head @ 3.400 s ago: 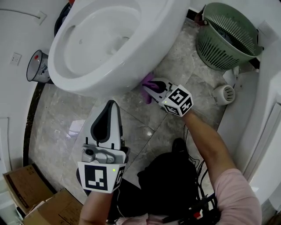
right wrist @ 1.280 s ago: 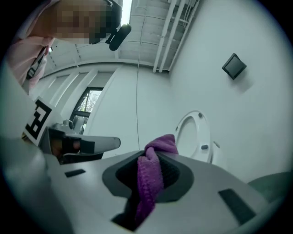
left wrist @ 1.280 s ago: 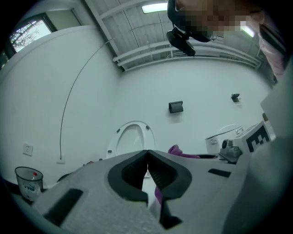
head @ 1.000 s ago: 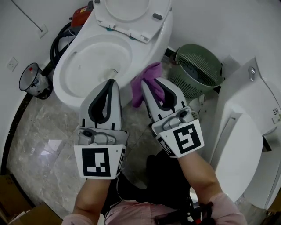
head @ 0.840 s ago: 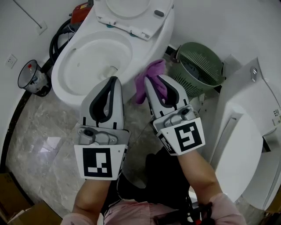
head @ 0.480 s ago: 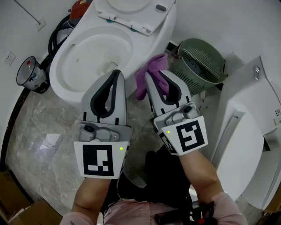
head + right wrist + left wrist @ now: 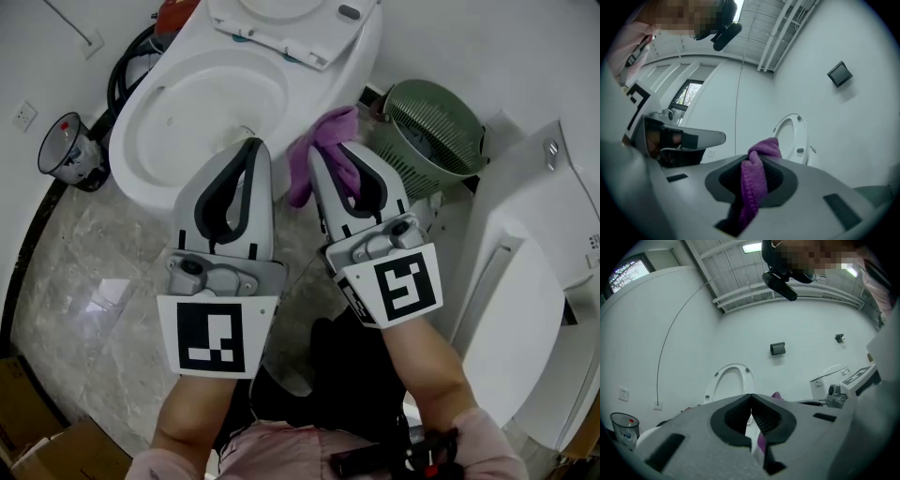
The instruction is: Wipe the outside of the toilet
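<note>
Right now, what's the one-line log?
right gripper: shut on purple cloth | left gripper: shut, empty | toilet: seat up

— What stands around the toilet (image 7: 202, 103)?
— A basket (image 7: 427, 112) just to its right, a small cup (image 7: 58, 150) on the floor to its left, and a coiled hose (image 7: 127, 70) behind the cup.
— And nearer us?
— Two grippers side by side before the bowl. The left gripper (image 7: 253, 145) is over the front rim, and the right gripper (image 7: 328, 155) is between bowl and basket, with a cloth (image 7: 323, 129) in its jaws. A cardboard box (image 7: 47, 450) lies at the near left.
</note>
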A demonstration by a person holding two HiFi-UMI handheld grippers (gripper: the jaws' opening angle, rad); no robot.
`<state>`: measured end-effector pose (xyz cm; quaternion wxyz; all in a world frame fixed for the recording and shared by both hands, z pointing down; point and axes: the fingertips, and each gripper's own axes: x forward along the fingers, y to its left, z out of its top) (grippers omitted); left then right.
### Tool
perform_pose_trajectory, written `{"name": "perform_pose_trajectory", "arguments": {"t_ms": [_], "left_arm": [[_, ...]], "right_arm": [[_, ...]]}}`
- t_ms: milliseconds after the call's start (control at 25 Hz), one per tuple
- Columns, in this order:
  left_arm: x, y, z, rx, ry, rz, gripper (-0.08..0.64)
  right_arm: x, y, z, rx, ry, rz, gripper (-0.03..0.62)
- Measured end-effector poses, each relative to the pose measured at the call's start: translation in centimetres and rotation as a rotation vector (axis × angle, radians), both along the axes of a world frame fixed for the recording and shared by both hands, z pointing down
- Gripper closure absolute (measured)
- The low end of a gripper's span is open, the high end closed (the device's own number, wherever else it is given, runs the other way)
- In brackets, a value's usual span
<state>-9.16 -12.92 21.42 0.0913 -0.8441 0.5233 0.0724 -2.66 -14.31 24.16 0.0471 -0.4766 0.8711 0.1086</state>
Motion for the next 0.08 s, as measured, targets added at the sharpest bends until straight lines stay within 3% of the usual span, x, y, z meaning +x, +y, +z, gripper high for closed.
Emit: {"name": "perform_pose_trajectory", "arguments": {"t_ms": [80], "left_arm": [[0.04,0.15,-0.02,-0.001,-0.001,0.0,0.552]], "right_arm": [[-0.06,0.11,-0.07,0.002,-0.002,0.0,0.537]]}}
